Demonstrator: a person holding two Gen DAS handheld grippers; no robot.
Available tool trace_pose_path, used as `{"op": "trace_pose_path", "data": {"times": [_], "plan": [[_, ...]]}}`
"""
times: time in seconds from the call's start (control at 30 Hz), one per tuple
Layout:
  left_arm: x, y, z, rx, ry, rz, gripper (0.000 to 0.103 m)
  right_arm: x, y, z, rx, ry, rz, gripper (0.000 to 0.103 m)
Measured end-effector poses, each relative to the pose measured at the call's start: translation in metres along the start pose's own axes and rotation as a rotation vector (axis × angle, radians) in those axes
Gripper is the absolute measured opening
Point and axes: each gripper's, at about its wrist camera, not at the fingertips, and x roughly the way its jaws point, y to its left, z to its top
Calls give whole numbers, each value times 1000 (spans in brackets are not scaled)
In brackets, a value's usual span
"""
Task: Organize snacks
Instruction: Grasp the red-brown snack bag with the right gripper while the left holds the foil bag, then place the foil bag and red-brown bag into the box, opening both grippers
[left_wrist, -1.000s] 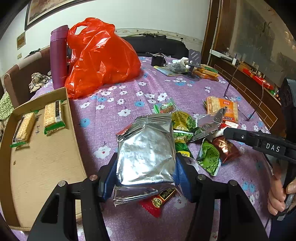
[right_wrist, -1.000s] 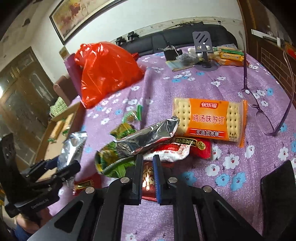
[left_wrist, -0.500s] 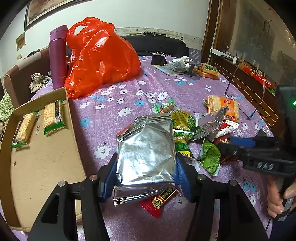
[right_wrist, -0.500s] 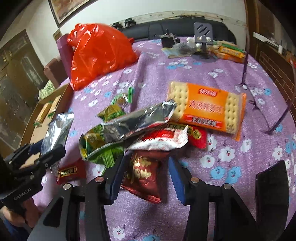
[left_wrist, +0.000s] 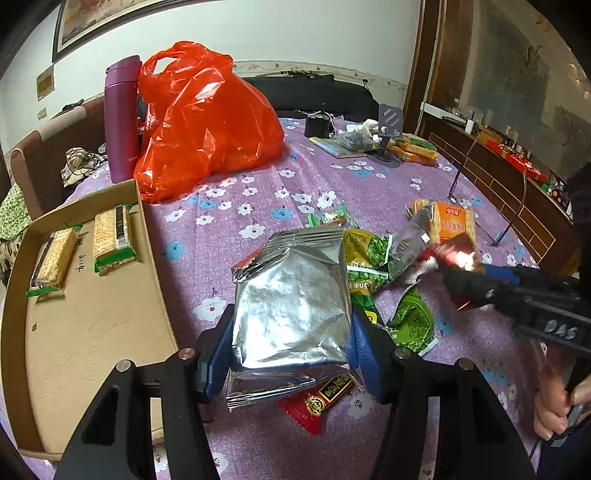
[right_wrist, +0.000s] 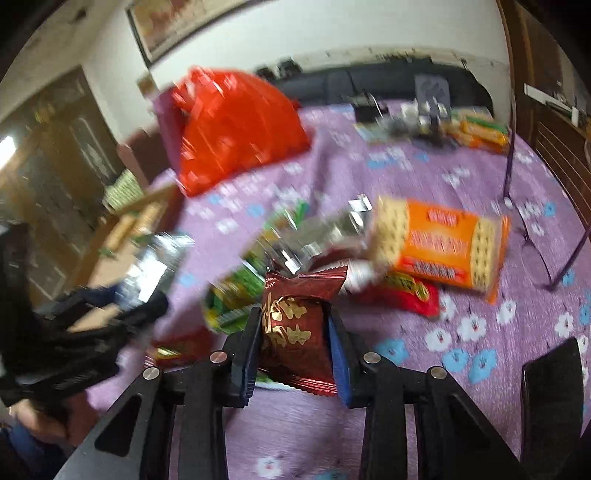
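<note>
My left gripper (left_wrist: 291, 354) is shut on a silver foil snack bag (left_wrist: 291, 299) and holds it just above the purple flowered tablecloth (left_wrist: 258, 206). My right gripper (right_wrist: 295, 347) is shut on a dark red snack packet with gold writing (right_wrist: 295, 317), lifted off the snack pile; it also shows in the left wrist view (left_wrist: 476, 280). The pile holds green packets (left_wrist: 369, 258), a silver packet (left_wrist: 410, 240), a red packet (left_wrist: 317, 402) and an orange cracker pack (right_wrist: 439, 243). A cardboard tray (left_wrist: 74, 332) at the left holds two cracker packs (left_wrist: 110, 236).
A red plastic bag (left_wrist: 207, 122) and a purple flask (left_wrist: 120, 118) stand behind the tray. Glasses (right_wrist: 546, 229) lie at the right. A phone stand (left_wrist: 389, 129) and more packs sit at the far end. A black phone (right_wrist: 554, 387) lies at the near right.
My right gripper opened around the dark red packet, then shut on it and lifted it off the pile. The right wrist view is blurred from motion. My left gripper kept still with the silver bag.
</note>
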Motion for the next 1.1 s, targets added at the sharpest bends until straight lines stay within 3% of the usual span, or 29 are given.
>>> {"op": "trace_pose_path", "data": {"times": [0.13, 0.67, 1.1], "plan": [[-2, -1, 1, -2, -4, 3, 58, -6, 3, 3, 15, -38, 58, 36], [-26, 19, 8, -50, -53, 11, 58, -6, 2, 6, 71, -33, 98, 36], [-57, 95, 4, -185, -96, 80, 58, 6, 84, 25, 40, 46, 211, 37]]}}
